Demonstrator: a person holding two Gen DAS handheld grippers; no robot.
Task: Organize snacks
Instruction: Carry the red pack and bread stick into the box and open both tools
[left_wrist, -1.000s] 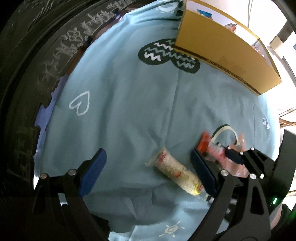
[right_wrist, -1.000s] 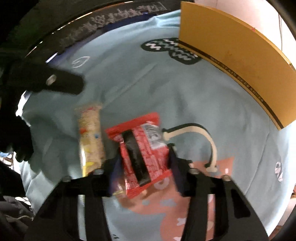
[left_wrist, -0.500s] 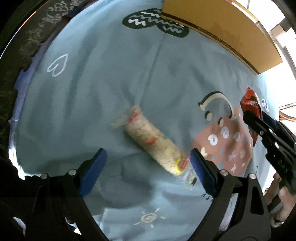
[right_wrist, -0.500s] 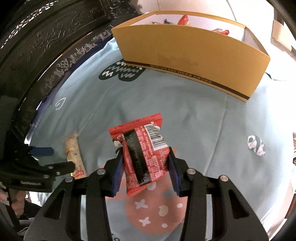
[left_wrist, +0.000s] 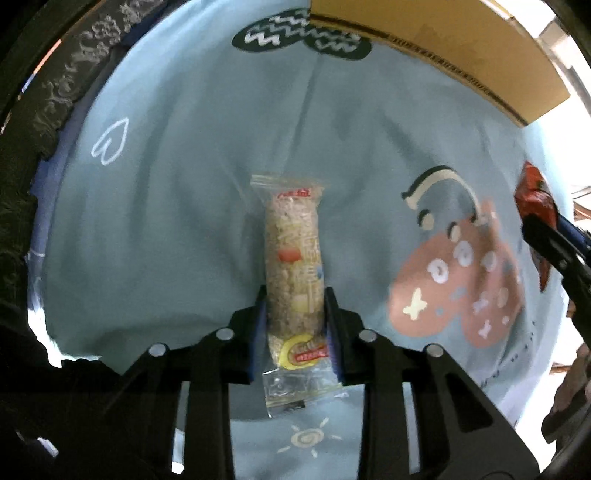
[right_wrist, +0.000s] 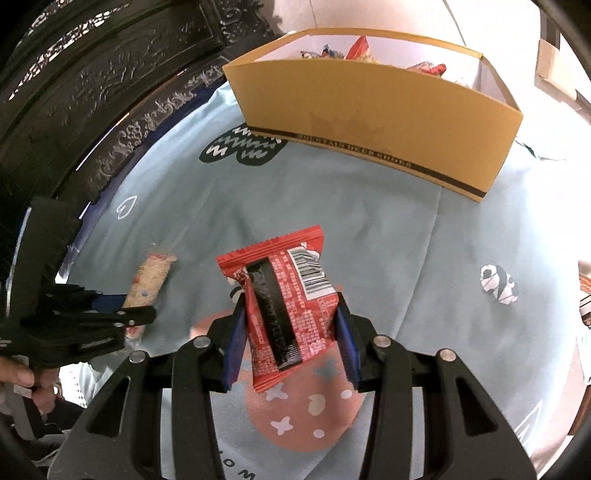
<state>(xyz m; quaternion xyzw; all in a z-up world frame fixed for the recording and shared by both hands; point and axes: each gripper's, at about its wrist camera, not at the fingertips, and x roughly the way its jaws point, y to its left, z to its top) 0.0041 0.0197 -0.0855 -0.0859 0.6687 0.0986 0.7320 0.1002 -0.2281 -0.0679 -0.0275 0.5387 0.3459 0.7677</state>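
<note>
Closest in, left gripper (left_wrist: 293, 295) pointing straight down, fingers (left_wrist: 258, 317) closing in on the lower half of the rice cracker bar (left_wrist: 293, 258), pads right up against both sides of the wrapper while it's lying flat on the blue tablecloth (left_wrist: 166, 221), so basically mid-grab on snack number two. Just over to the side, right gripper (right_wrist: 290, 321) clenched on the red snack packet (right_wrist: 284, 299), held clear of the cloth above the pink mushroom print (right_wrist: 303, 417), barcode side up. Further back, the yellow cardboard box (right_wrist: 369, 122) sitting at the far end of the table with a few wrappers already poking out of the top, pretty obviously the drop-off spot. Looks like the pick-up stage for both, nothing dropped in yet from this pair. Next up probably: finish the squeeze on the bar, lift it straight off the cloth without snagging the crinkly end seal, then carry both over the box rim and let go inside. Compared with a second back: left fingers wide apart then with the bar lying slanted off to one side, now lined up and squeezed around it; red packet low near the bar then, now raised and aimed toward the box, whose open top has come into sight.
</note>
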